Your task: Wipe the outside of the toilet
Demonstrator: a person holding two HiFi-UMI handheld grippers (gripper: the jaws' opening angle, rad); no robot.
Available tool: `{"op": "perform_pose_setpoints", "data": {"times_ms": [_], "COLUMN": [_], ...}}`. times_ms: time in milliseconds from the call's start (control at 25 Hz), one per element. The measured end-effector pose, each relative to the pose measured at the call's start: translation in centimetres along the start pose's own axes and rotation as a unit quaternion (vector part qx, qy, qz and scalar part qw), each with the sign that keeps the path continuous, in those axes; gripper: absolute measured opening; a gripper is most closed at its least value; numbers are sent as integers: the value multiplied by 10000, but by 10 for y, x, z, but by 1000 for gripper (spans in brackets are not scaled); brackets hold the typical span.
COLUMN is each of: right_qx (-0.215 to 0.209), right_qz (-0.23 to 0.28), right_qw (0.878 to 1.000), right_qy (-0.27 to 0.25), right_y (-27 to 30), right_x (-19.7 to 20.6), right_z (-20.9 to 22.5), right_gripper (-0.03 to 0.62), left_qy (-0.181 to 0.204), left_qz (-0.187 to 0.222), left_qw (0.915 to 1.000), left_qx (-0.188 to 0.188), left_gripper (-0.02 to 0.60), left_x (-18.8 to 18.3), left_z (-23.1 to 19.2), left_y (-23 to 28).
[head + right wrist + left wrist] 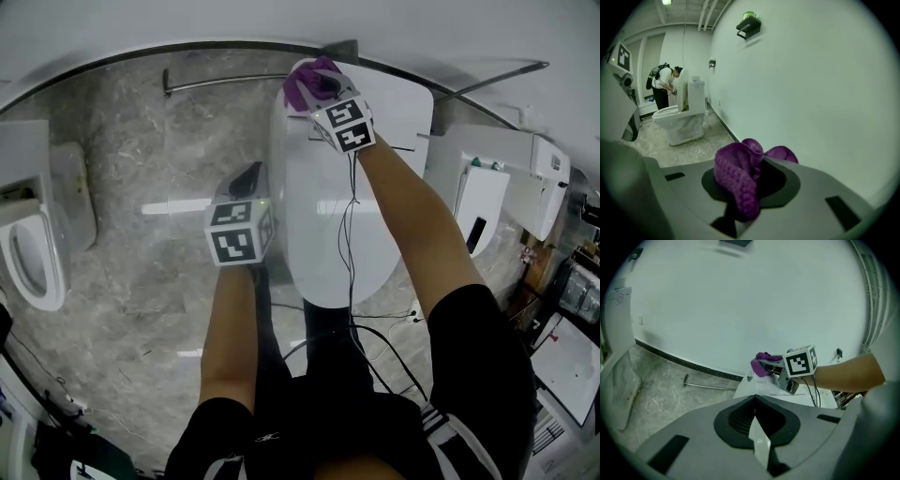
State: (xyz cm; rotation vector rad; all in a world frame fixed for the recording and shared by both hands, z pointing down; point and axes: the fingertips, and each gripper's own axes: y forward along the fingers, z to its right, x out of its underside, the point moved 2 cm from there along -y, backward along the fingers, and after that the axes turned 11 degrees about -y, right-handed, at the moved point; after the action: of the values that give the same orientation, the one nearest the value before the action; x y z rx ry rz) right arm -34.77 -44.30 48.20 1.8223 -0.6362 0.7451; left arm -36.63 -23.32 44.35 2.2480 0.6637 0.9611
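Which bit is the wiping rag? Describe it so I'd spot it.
Find the white toilet in the middle of the head view. At its far end the right gripper has its jaws shut on a bunched purple cloth. It is the only purple thing; all around it is white or grey.

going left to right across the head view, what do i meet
toilet at the left edge → left gripper → middle toilet → toilet at the right. The right gripper, shut on the purple cloth, overlaps the middle toilet, so left out.
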Motion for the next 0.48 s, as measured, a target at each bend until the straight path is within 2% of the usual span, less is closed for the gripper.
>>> {"op": "perform_pose_setpoints", "data": {"times_ms": [200,480], "right_qx": [-281,-470], "right_qz": [-243,-412], "right_qw": [9993,9980], "right_qy": [29,-60], "right_y": [-6,-20], "right_x": [11,27], "right_z": [5,17], "right_gripper": [87,89], "left_qy": [100,265], "left_qz": [-17,-70], "left_qw": [9999,9996], "left_qx": [34,22], "left_gripper": [8,8], "left_x": [1,8], "left_z": [18,47], "left_y": [7,12]}}
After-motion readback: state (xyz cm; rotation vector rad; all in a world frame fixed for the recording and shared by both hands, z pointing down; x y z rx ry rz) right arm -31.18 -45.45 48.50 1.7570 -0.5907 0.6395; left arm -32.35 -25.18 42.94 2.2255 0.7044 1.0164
